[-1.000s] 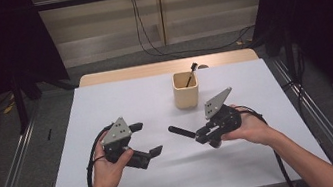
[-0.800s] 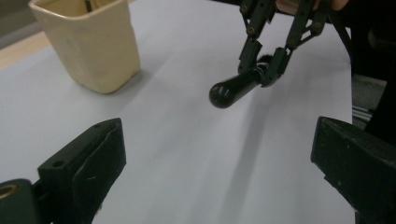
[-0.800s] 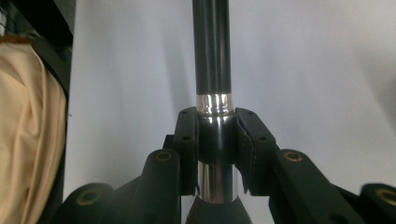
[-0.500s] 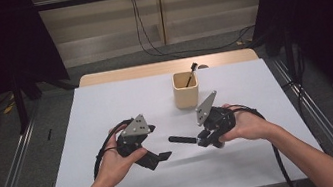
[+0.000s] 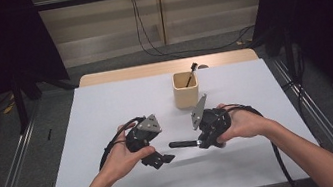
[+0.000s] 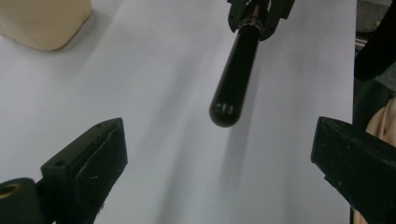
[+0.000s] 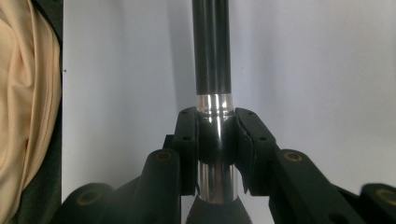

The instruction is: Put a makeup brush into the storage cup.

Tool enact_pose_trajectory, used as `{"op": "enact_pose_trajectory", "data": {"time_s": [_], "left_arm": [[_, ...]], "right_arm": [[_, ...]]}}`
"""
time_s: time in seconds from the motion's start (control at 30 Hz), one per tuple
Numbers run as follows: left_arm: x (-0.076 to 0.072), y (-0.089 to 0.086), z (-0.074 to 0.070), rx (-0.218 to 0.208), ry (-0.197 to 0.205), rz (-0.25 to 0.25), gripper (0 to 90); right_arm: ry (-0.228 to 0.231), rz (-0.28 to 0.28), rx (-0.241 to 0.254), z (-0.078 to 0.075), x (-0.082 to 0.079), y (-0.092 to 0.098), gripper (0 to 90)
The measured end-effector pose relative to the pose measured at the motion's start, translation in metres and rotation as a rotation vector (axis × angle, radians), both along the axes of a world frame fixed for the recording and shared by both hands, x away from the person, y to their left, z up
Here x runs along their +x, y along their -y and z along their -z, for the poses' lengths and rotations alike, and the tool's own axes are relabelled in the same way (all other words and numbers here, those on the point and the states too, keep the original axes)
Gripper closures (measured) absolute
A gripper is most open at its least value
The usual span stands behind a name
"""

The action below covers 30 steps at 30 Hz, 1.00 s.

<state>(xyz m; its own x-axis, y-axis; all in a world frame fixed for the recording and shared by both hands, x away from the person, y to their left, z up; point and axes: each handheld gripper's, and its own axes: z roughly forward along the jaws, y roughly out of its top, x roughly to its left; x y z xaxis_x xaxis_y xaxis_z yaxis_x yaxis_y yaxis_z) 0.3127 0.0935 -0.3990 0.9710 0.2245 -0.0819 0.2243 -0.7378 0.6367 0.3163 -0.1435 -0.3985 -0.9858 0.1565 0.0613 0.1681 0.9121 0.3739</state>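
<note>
figure: handover of a black-handled tool between two hand-held grippers above a white tabletop (image 5: pixel 106 108).

the right hand-held gripper (image 5: pixel 201 141) was clamped on the black-handled tool (image 5: pixel 182 144), its pads pressed on the shiny metal collar (image 7: pixel 214 140) just below the dark handle, as the right gripper view showed. the tool was held roughly level above the tabletop, its rounded free end (image 6: pixel 223 112) pointing toward the left hand-held gripper (image 5: pixel 164 158). that gripper's jaws stood wide apart and held nothing; in the left gripper view the handle end lay ahead of them, between their lines but not yet between the pads.

a beige cup (image 5: pixel 186 89) with a second dark tool (image 5: pixel 190 73) leaning in it stood farther back, well apart from both grippers.

the step in hand appeared to be a transfer of the tool to the left hand-held gripper. to do it well, the left jaws should probably be brought forward along the handle's axis until the handle sits squarely between the pads, then closed on the thick part. the right grip should be kept firm until the left one is secure, since the smooth round handle could roll or slip.
</note>
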Motion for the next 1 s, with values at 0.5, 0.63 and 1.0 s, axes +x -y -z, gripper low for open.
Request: {"op": "enact_pose_trajectory", "data": {"time_s": [0.5,0.63,1.0], "left_arm": [[0.005,0.017,0.002,0.137,-0.038,0.036,5.7],[0.009,0.019,0.004,0.161,-0.042,0.051,7.9],[0.007,0.026,0.01,0.19,-0.047,0.069,17.7]], "right_arm": [[0.01,-0.04,-0.064,-0.002,0.003,-0.008,71.9],[0.002,-0.052,-0.075,0.0,0.004,-0.011,71.8],[-0.007,-0.073,-0.071,0.004,0.004,-0.016,71.8]]}}
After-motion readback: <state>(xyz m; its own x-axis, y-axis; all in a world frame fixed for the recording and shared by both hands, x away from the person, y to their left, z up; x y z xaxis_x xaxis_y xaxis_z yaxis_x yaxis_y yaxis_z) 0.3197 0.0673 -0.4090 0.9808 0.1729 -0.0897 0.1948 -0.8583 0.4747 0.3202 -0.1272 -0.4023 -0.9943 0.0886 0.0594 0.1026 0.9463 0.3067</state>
